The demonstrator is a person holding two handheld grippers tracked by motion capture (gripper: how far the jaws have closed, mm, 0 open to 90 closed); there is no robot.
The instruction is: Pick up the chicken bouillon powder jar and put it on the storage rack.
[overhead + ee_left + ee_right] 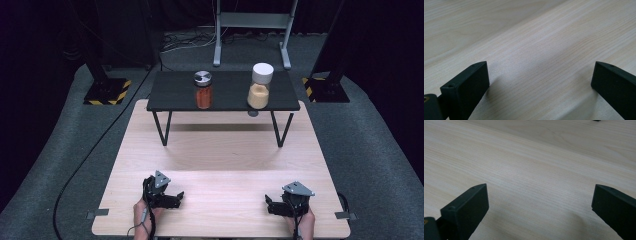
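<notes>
Two jars stand on a small black raised shelf (175, 95) at the far side of the table. The left jar (203, 90) holds orange-red powder under a silver lid. The right jar (260, 86) holds pale orange powder under a tall white lid. My left gripper (172, 199) rests low on the wooden table (220, 155) at the near left, jaws wide apart with bare wood between them (540, 75). My right gripper (272, 205) sits at the near right, likewise open over bare wood (540, 195). Both are far from the jars.
The shelf stands on thin black legs (161, 128) with open space beneath it. A metal stand (252, 22) and black posts on hazard-striped bases (107, 91) stand on the grey floor behind the table. A black cable (85, 165) runs along the floor at left.
</notes>
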